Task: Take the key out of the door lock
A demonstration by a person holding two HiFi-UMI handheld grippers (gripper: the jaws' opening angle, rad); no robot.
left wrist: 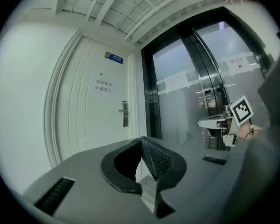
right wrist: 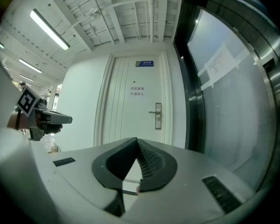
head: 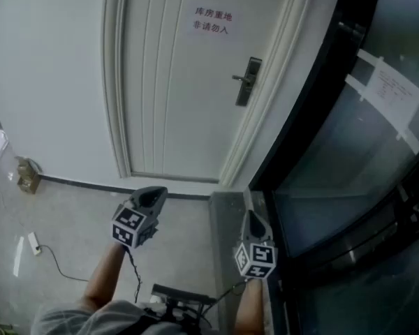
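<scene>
Approach to the lock, seen from the head view and both gripper views. The white panelled door [head: 174, 82] stands closed, well apart from the person. On its right side is the narrow metallic lock plate [head: 248, 82] with a lever handle [head: 239, 79] projecting to the left. The key should sit in this plate, but at this range no view resolves it. The grey left gripper [head: 156, 192] and the grey right gripper [head: 253, 215] are both held level and aimed at the door. Each has its ribbed black pads pressed together at the tips with nothing between them (left [left wrist: 141, 139], right [right wrist: 137, 139]). Foreseeable faults:

- **Jaws not parted:** if they reach the plate closed, the tips would butt the key or push it aside rather than straddle it.
- **Handle in the way:** the lever lies close to where a keyhole is likely to be, so a high approach could knock it.
- **Side clearance:** the dark-framed glass partition [head: 349, 152] runs just beside the right gripper, so a sideways drift could strike it.
- **Weak hold:** a key is small and thin, and a shallow pinch or a skewed pull could let it slip or bind.
</scene>
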